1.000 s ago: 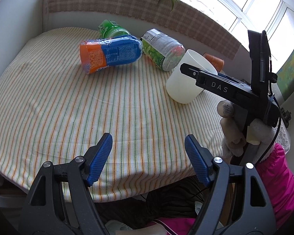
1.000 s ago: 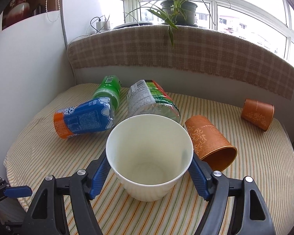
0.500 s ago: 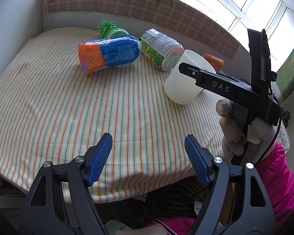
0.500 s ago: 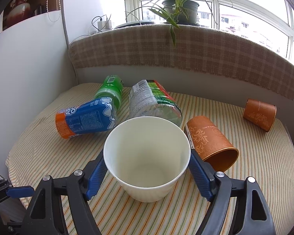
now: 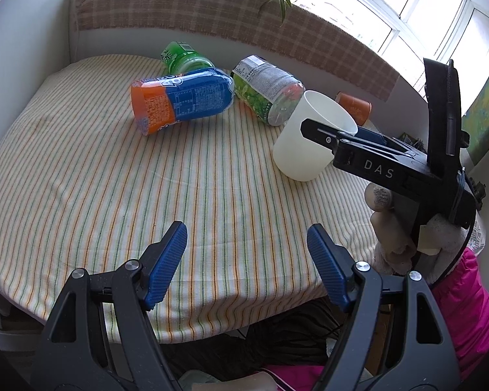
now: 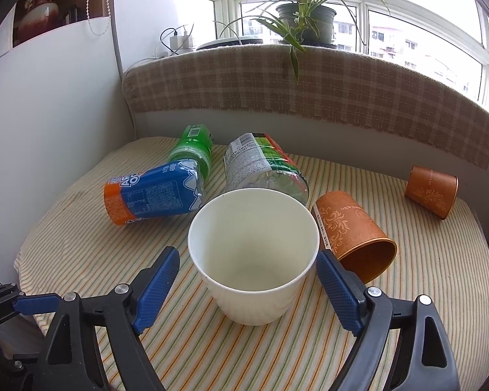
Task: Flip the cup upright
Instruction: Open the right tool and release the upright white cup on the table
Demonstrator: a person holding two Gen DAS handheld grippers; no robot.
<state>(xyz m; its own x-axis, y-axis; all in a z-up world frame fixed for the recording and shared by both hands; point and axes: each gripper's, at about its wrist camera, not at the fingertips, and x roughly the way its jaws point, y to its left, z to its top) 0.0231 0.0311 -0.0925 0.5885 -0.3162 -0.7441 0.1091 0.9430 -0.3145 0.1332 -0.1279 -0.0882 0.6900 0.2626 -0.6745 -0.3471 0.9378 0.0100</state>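
A white cup (image 6: pixel 254 254) stands upright on the striped tablecloth (image 6: pixel 212 352), mouth up and empty. My right gripper (image 6: pixel 248 257) is open, with a blue pad on each side of the cup and a small gap to it. The cup also shows in the left wrist view (image 5: pixel 309 143), partly behind the right gripper's black body (image 5: pixel 384 163). My left gripper (image 5: pixel 247 244) is open and empty above the table's near edge. Two orange cups lie on their sides: one (image 6: pixel 352 231) right of the white cup, one (image 6: pixel 432 190) at the far right.
Three bottles lie on their sides behind the cup: an orange-and-blue one (image 6: pixel 153 192), a green one (image 6: pixel 192 146) and a clear one with a green label (image 6: pixel 264 169). A plaid-covered ledge (image 6: pixel 309 84) with a potted plant (image 6: pixel 304 22) bounds the back; a white wall is on the left.
My right gripper has opened and let go of the white cup, which now stands on the cloth. The gripper has drawn back a little. The left gripper has barely moved.
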